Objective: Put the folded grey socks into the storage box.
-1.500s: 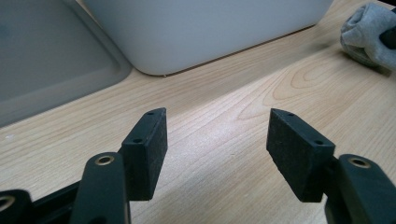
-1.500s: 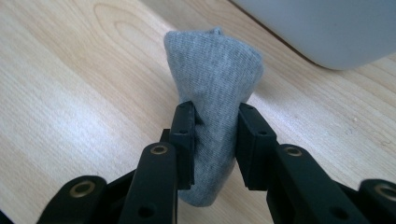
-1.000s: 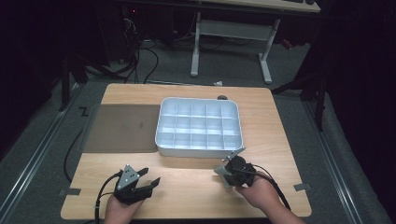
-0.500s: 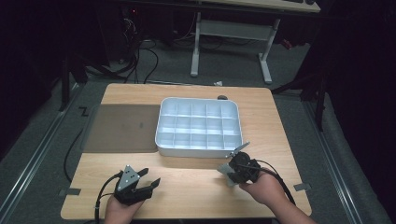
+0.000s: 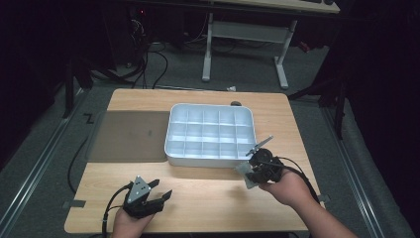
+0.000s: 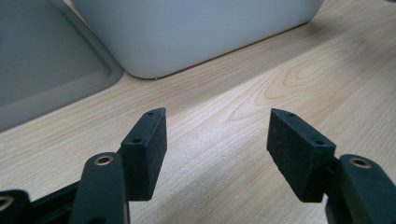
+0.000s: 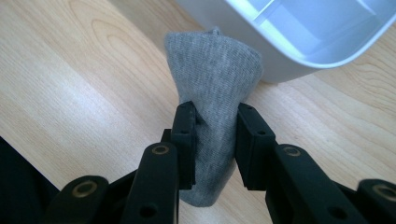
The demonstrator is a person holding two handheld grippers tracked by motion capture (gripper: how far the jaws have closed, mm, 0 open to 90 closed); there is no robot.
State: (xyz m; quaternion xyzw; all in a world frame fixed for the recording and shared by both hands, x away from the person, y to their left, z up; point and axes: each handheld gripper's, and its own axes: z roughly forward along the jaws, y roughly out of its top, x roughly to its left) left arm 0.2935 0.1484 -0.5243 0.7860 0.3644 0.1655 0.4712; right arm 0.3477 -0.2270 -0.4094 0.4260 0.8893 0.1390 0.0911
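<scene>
A white divided tray stands in the middle of the wooden table. My right gripper is shut on a grey folded cloth, held just off the tray's near right corner. In the high view that right gripper and the cloth sit just in front of the tray's front right edge. My left gripper rests low near the table's front left, open with nothing between its pads. Its view looks toward the tray's outer wall.
A grey flat lid or mat lies left of the tray, touching it; its edge shows in the left gripper view. Bare wood spans the table's front between the two hands. Cables and a desk frame stand on the floor beyond.
My right gripper with the cloth has drifted slightly right and toward the tray's front corner. The left gripper has stayed put.
</scene>
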